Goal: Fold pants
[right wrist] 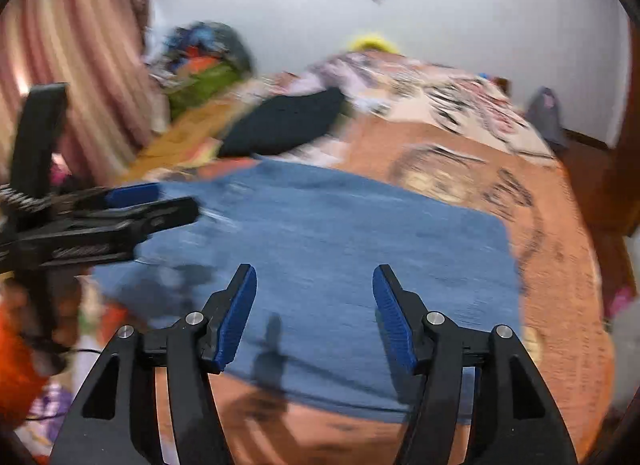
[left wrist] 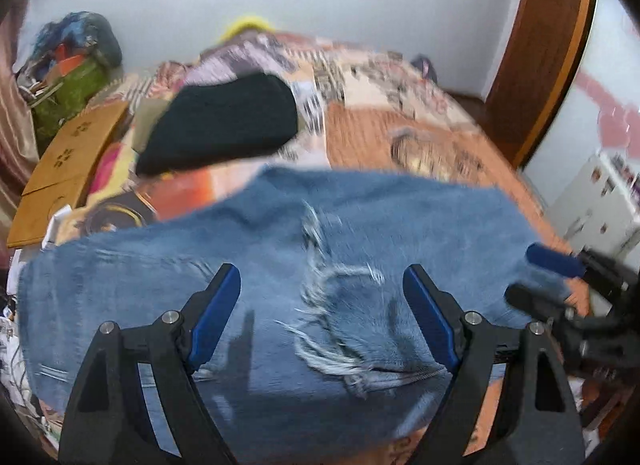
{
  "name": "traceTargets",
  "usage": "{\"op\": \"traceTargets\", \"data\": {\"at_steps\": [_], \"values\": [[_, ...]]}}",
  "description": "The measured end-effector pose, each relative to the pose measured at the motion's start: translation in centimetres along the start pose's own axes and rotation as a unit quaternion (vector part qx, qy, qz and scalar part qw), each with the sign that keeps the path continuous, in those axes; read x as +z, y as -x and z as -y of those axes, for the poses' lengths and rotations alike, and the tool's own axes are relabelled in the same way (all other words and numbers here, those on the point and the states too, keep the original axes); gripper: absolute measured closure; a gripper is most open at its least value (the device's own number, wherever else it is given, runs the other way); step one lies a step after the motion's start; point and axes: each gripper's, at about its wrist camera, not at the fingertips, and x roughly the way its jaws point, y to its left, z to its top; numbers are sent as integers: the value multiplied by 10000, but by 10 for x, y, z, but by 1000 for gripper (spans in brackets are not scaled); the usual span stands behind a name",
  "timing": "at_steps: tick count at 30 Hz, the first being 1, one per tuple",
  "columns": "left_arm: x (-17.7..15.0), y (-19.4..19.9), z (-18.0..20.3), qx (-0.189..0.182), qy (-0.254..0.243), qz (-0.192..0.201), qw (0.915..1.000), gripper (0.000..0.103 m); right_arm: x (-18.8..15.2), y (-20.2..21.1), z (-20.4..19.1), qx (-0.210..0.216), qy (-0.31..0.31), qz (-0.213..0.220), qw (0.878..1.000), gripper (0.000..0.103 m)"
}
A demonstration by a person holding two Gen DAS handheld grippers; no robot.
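Blue jeans (left wrist: 280, 265) lie folded flat on the bed (right wrist: 560, 249), both the left gripper (left wrist: 322, 317) and right gripper (right wrist: 314, 313) spread and empty above them; judged next: pinch matching edge corners, fold evenly.

Both grippers hang over the folded jeans (left wrist: 280, 265) with fingers spread; nothing sits between either pair of pads. Right gripper (left wrist: 540, 277) crowds the left gripper (left wrist: 322, 277) from its right side, near the denim's edge. Beyond the jeans, 1 black garment (left wrist: 224, 125) blocks the far-left bedspread (right wrist: 460, 145). Open orange bedspread lies right of the denim. Wooden board (left wrist: 68, 169) and green bag (left wrist: 76, 93) line the bed's left side.
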Motion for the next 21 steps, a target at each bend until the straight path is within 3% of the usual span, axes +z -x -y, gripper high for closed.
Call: {"op": "traceTargets", "data": {"at_steps": [3,7,11,13,16,19,21], "values": [[-11,-24,7,166,-109,-305,9993,18,-18,-14,27,82,-319,-306,9990,50],[-24,-25,-3,62,41,-265,9996,14,-33,2,38,12,-247,-227,9994,50],[-33,-17,-22,50,124,-272,9995,12,-42,15,61,-149,-589,-263,9978,50],[-37,-9,-34,55,209,-264,9994,12,-42,23,68,-267,-735,-287,9965,51],[-43,11,-60,346,406,-217,9983,13,-40,34,79,-578,-954,-298,9933,49],[-51,39,-97,316,824,-31,9961,13,-33,47,81,-571,-1124,-117,9919,48],[-60,63,-125,491,1108,168,9925,13,-24,53,74,-587,-1042,15,9928,48]]}}
